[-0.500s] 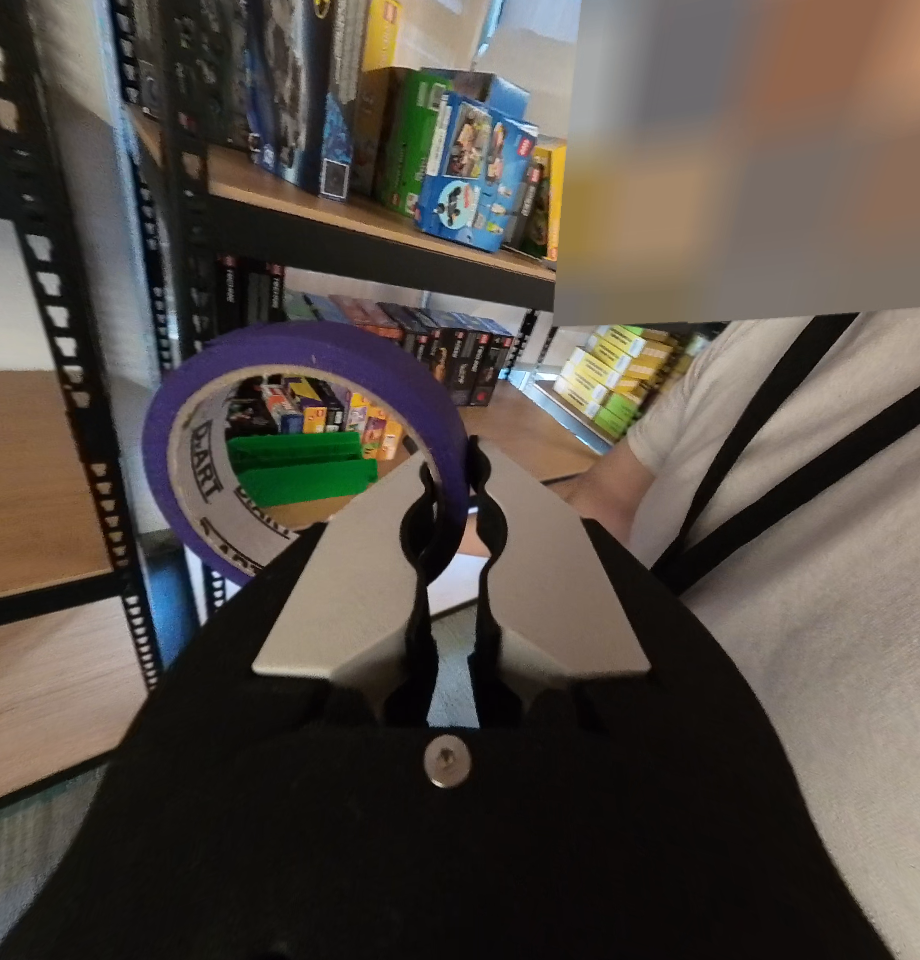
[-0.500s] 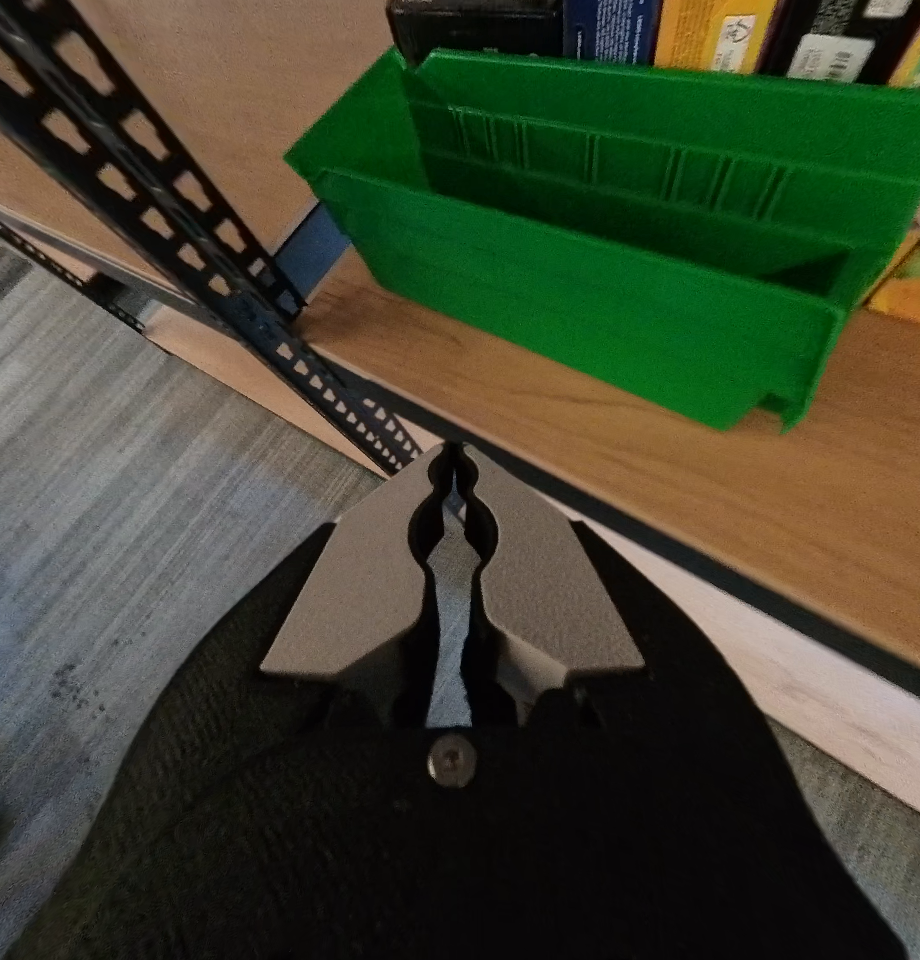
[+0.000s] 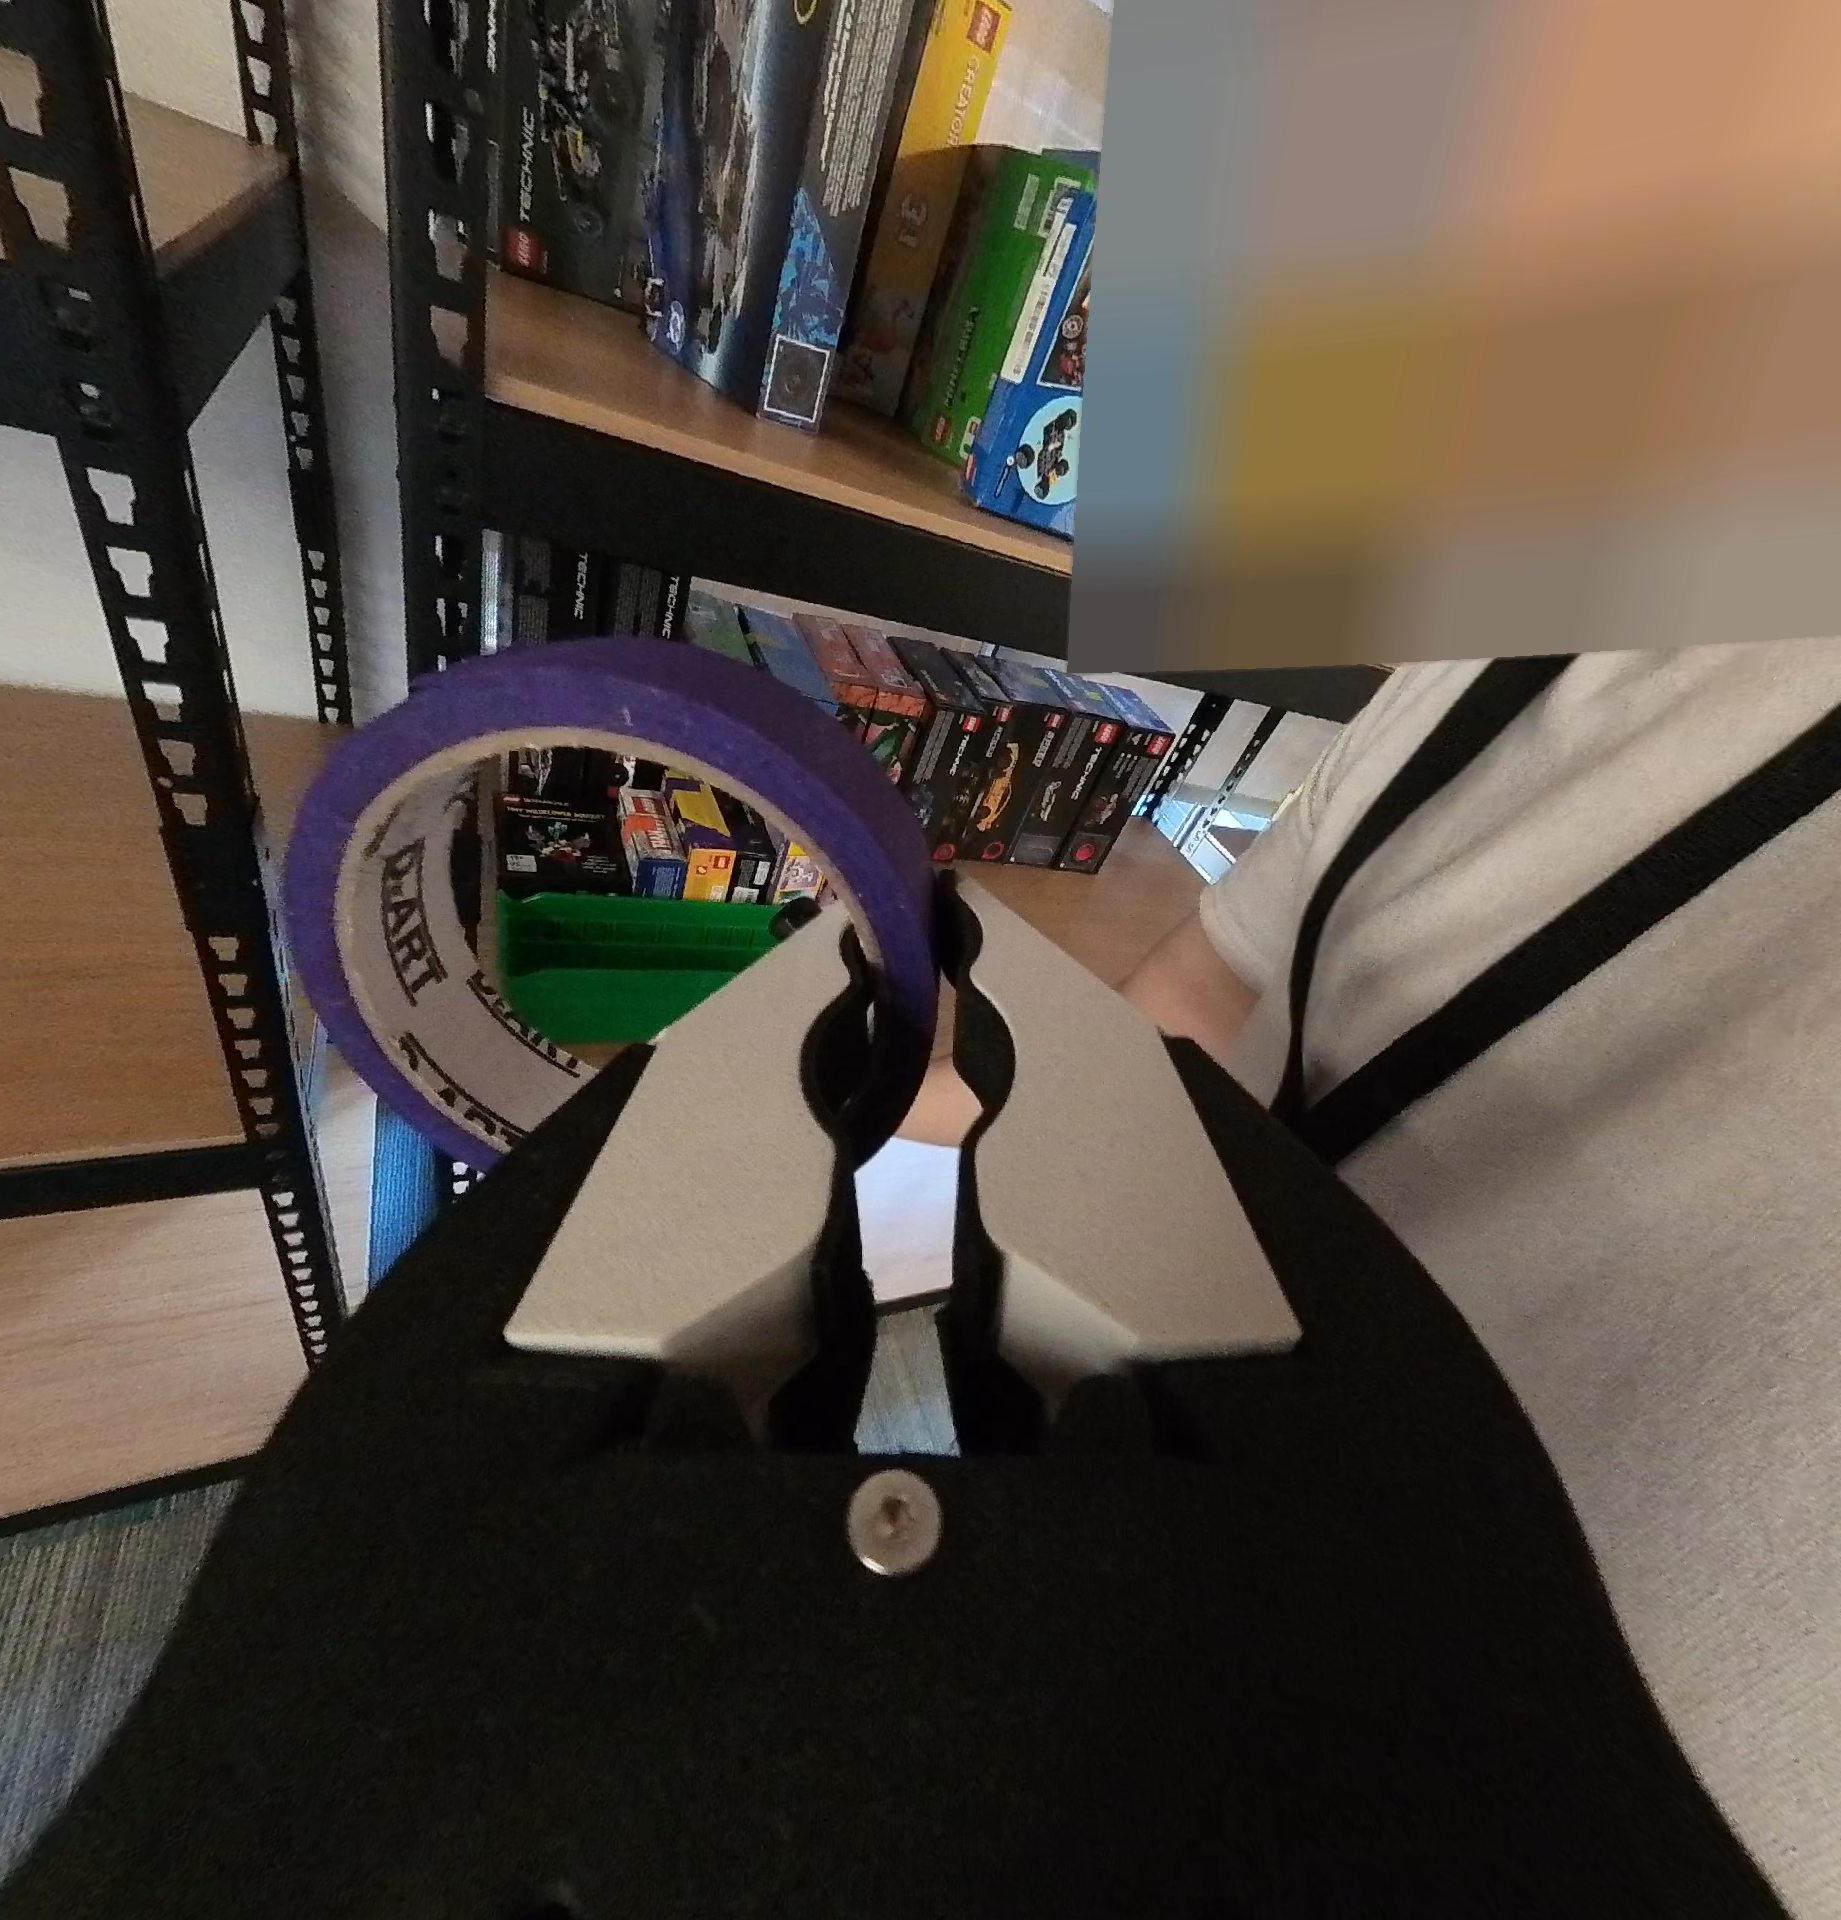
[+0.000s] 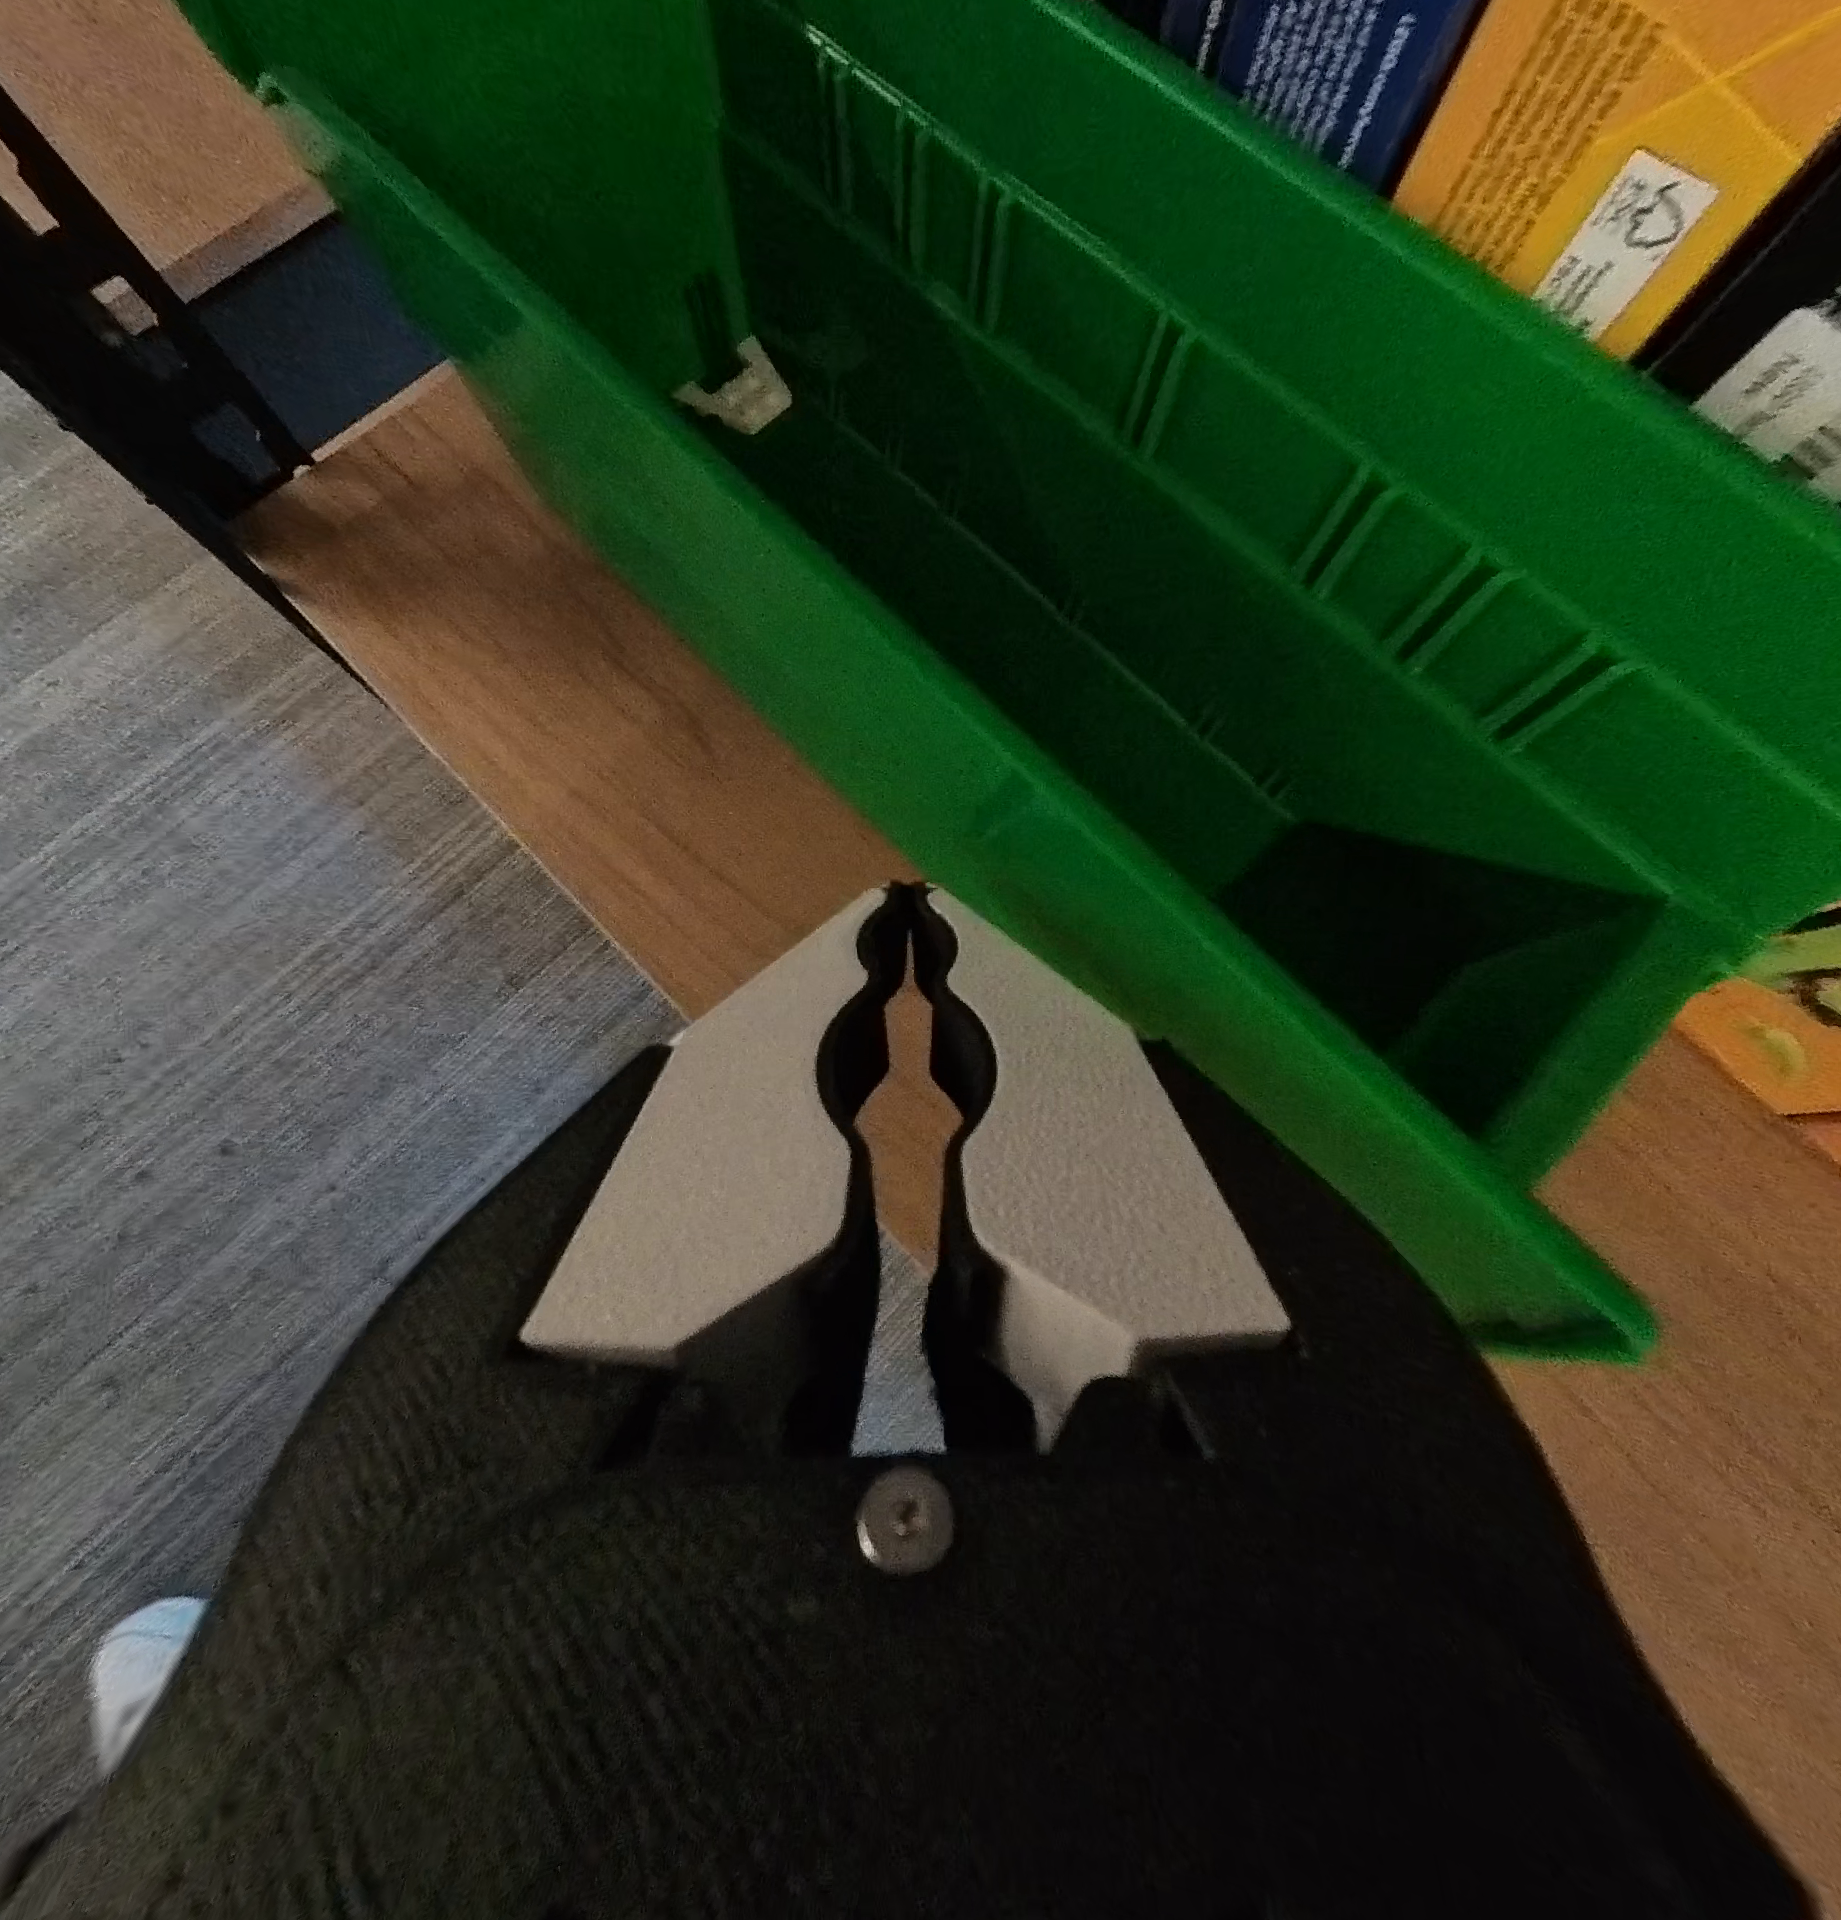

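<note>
One roll of purple masking tape (image 3: 625, 727) is pinched in your left gripper (image 3: 911, 914); your right gripper (image 4: 908, 902), pressed together empty, hovers beside the green plastic bin (image 4: 895, 727).

My left wrist cam sits level and looks straight along its fingers at the shelving, from a fair way back. The green bin (image 3: 625, 971) is small, left of frame centre, seen through the purple tape roll (image 3: 625, 707), and my own shirt (image 3: 1581, 1039) fills the right side. My right wrist cam is tilted down and really close, so the same green bin (image 4: 999, 748) stretches across the upper right, with floor (image 4: 189, 935) on the left. That bin and its wooden shelf (image 4: 583, 675) are the overlap.
</note>
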The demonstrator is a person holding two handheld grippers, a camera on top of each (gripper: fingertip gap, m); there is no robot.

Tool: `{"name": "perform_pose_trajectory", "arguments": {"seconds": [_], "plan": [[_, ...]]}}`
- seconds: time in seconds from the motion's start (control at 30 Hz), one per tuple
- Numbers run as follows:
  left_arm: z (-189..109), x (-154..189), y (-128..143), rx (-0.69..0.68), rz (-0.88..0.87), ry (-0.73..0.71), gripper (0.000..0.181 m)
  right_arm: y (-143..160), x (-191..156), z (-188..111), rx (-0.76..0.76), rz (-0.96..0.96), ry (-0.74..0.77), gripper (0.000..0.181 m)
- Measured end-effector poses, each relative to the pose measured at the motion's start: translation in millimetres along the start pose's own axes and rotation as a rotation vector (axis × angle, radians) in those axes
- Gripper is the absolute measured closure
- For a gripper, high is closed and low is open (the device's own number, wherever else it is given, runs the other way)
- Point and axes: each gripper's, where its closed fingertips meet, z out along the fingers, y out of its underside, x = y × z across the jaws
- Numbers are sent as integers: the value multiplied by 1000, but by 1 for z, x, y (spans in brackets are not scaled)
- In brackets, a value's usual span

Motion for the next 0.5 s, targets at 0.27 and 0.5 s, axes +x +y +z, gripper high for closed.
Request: {"name": "perform_pose_trajectory", "arguments": {"seconds": [0.27, 0.5], "plan": [[-15, 0, -3, -8, 27, 86, 175, -15, -22, -27, -32, -63, -135, 181], [-74, -25, 7, 24, 35, 309, 175, -50, -96, -178, 332, 95, -65, 181]]}}
